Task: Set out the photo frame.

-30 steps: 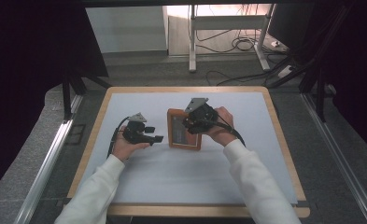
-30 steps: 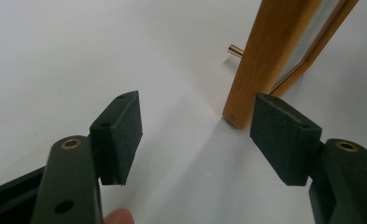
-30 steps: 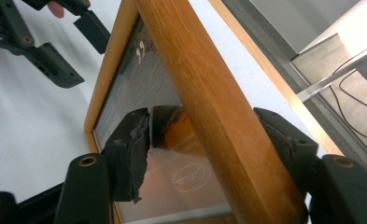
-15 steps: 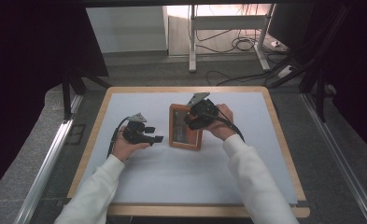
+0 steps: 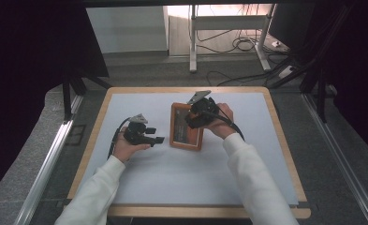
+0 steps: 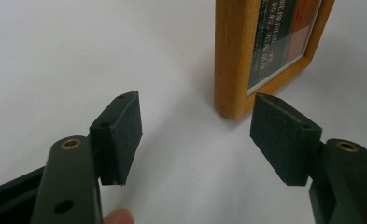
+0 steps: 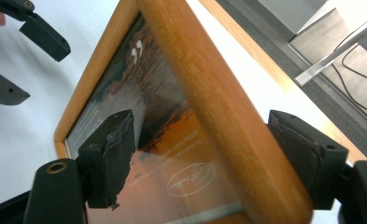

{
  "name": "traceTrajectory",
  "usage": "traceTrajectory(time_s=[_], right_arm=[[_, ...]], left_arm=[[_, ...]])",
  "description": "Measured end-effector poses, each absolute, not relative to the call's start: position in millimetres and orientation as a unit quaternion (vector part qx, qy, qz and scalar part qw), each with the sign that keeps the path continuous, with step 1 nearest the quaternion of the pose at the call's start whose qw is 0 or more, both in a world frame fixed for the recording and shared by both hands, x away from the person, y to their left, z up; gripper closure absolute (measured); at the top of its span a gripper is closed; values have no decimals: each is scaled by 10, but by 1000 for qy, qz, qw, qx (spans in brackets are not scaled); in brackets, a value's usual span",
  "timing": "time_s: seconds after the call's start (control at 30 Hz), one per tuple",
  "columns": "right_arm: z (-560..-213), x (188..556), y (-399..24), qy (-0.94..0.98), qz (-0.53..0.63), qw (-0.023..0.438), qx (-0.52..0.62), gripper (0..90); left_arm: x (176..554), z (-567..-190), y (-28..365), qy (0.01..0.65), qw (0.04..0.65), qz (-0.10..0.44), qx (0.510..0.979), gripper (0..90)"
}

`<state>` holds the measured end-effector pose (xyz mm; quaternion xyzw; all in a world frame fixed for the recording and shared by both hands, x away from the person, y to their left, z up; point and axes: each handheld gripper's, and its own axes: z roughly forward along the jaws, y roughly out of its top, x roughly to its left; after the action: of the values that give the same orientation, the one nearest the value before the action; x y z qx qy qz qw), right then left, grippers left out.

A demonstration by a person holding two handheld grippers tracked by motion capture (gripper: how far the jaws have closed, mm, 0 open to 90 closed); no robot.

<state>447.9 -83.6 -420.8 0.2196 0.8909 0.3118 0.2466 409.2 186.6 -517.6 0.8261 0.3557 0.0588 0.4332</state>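
As the right gripper (image 7: 204, 158), jaws just opened, straddles the frame (image 5: 185, 132) near the table's (image 5: 102, 108) far edge, withdraw straight; left gripper (image 6: 197, 135) gapes empty.

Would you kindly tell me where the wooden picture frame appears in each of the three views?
High view: the wooden picture frame lies mid-table, under the right gripper.
Left gripper view: its corner stands at the upper right, beyond the open jaws.
Right gripper view: its rail runs diagonally between the jaws.
Shared landmark: the white table mat.
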Motion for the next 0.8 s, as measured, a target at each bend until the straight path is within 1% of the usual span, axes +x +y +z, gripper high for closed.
traceTrajectory(time_s=[0.27, 0.57, 0.8], right_arm=[[-4160, 4456, -882, 883, 318, 249, 237, 184], [-4015, 4308, -1082, 866, 345, 260, 251, 176], [-3958, 4153, -1318, 853, 370, 257, 262, 175]], left_arm=[[4091, -5172, 1875, 356, 433, 60, 826, 337], [4081, -5178, 1854, 355, 428, 64, 829, 335], [4072, -5180, 1846, 356, 429, 63, 828, 334]])
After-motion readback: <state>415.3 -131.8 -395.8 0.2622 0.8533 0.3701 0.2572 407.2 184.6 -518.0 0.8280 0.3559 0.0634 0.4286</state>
